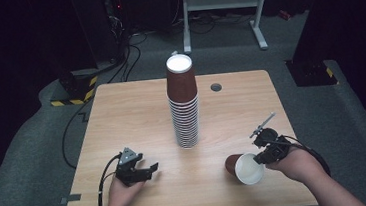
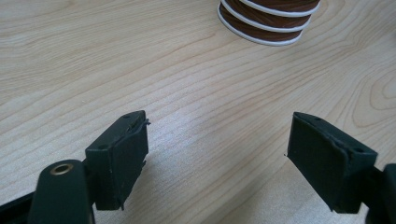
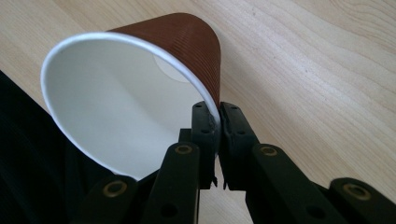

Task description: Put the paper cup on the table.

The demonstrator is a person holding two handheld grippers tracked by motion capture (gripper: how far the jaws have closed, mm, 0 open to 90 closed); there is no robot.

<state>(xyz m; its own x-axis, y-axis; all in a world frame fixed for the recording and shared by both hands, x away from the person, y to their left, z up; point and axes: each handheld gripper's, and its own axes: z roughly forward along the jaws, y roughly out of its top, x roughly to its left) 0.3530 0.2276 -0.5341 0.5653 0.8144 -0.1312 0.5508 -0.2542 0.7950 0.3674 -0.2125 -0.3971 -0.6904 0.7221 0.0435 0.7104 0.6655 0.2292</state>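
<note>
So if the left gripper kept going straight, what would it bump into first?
Probably the stack of cups. The open left gripper points over bare table toward its bottom, though slightly left, so it might slip past.

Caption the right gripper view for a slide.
Right gripper pinching the rim of a brown ribbed paper cup over the light wooden table.

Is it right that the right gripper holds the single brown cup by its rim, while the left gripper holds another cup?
Not quite. The left gripper holds nothing: the left gripper view shows its jaws apart over bare table. The right gripper does pinch the single brown cup by its rim.
</note>
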